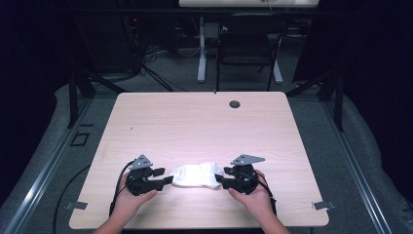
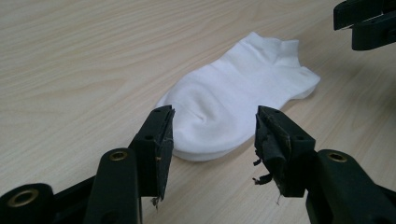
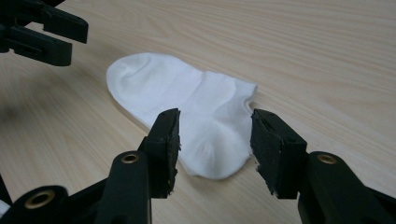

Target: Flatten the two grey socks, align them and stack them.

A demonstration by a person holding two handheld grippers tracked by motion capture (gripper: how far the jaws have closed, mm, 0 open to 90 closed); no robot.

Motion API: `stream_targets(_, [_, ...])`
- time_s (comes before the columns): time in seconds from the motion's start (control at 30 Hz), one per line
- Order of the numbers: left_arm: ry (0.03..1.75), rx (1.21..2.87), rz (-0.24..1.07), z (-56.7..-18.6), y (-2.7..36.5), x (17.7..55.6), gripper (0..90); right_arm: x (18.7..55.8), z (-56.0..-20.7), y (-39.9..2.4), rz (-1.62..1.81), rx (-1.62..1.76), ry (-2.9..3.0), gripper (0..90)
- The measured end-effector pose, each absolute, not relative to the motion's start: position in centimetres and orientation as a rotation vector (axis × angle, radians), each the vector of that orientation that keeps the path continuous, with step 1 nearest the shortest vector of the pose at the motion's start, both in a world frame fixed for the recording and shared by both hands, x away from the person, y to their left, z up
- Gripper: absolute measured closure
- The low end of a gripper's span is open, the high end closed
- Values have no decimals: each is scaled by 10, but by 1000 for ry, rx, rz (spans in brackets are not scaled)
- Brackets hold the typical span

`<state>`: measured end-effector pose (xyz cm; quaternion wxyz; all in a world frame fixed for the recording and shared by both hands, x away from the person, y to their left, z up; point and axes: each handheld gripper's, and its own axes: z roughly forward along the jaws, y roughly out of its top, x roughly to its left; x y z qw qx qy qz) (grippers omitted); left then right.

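Note:
A white ankle sock (image 1: 196,175) lies flat on the light wooden table (image 1: 195,122), near its front edge. My left gripper (image 1: 168,180) sits at the sock's left end, my right gripper (image 1: 219,179) at its right end, and they point at each other. In the left gripper view the left gripper (image 2: 215,121) stands open, with the sock's rounded end (image 2: 224,107) just beyond the tips, untouched by the pads. The right gripper (image 2: 364,23) shows at the top right of that view. In the right gripper view the right gripper (image 3: 215,123) is open over the sock's (image 3: 187,102) near end, and the left gripper (image 3: 51,32) is at the top left.
A round cable hole (image 1: 234,104) sits near the table's far edge. A black chair (image 1: 248,44) and a white desk leg (image 1: 201,48) stand beyond it. A black cable (image 1: 73,190) trails off the table's left side. Bare wood stretches behind the sock.

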<state>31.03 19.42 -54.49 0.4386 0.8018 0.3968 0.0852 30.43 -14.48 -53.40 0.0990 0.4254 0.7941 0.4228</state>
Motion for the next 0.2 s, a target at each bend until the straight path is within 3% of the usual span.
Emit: stream_targets(0.2, [1032, 1968, 208, -557, 203, 314, 462, 304, -547, -153, 1196, 1277, 2315, 513])
